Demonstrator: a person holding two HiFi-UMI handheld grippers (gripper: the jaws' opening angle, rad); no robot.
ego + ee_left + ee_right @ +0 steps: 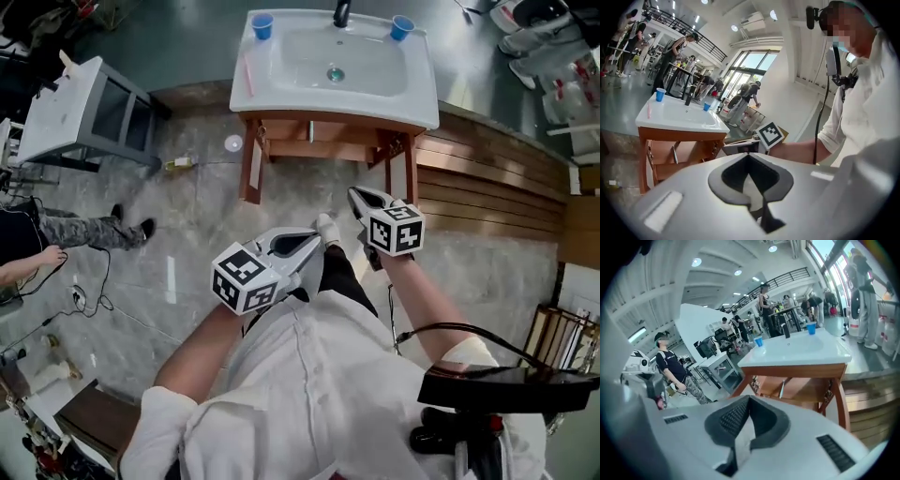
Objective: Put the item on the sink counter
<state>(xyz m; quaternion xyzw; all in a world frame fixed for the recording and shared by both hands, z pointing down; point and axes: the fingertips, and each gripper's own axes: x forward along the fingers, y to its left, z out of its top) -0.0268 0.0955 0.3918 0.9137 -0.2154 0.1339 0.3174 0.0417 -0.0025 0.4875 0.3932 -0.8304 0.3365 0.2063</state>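
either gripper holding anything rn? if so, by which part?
Nothing is held. The left gripper and the right gripper both have their jaws together, with nothing between them.

Grey stone floor (309,202) lies open between us and the white ceramic sink counter (424,94). We note its front rim and right ledge bare. Left ledge: thin pink stick (248,70). Back edge: left blue plastic cup (262,25), black faucet (342,12), right blue plastic cup (401,27).
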